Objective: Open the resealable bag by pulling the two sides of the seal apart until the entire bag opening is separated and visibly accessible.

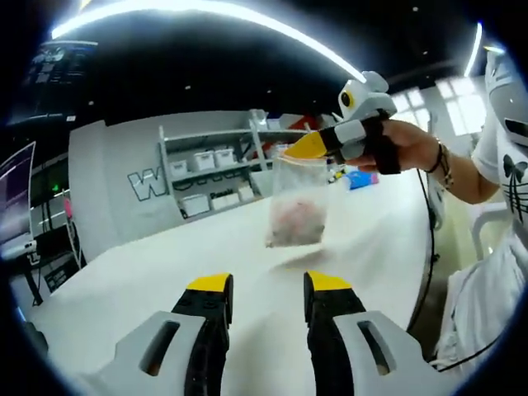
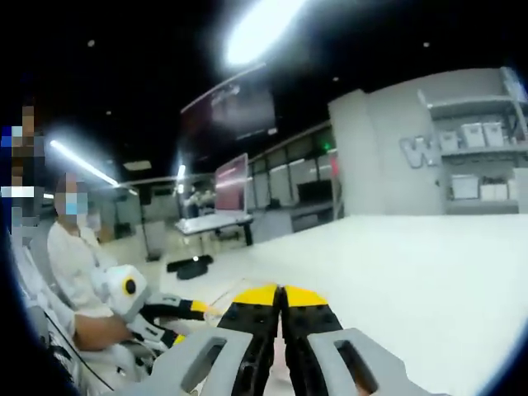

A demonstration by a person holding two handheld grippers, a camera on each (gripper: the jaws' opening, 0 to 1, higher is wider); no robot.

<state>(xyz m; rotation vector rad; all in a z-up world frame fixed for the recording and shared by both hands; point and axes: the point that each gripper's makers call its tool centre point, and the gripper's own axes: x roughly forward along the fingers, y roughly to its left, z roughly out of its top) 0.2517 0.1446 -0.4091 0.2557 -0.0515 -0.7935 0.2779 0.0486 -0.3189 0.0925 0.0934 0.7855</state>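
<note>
- Right gripper (image 1: pixel 309 147), seen in the left gripper view, has its yellow-tipped jaws pressed together on the top edge of the resealable bag (image 1: pixel 297 202) and holds it hanging above the bench (image 1: pixel 165 272).
- In the right gripper view the same jaws (image 2: pixel 281 301) stand pressed together with no gap showing; the bag itself cannot be made out between them there.
- Left gripper (image 1: pixel 266 289) points at the bag from well apart, its jaws spread and holding nothing, low over the near part of the bench.
- Clear plastic lets some pinkish contents show in the bag's lower half; its bottom hangs just above the bench surface, toward the far side, though whether it touches cannot be told.
- A person's hand (image 1: pixel 412 148) carries the right gripper, coming in from the right edge of the bench.
- Shelves (image 1: pixel 219 169) with white bins stand against the wall behind the bench.
- Judged from this, the step in hand is presenting the bag: one side of the seal is gripped and the mouth appears not yet parted.
- Next, the left gripper would likely need to come up to the top edge, pinch the opposite lip alone beside the right jaws, and pull away so the seal peels along its whole length.
</note>
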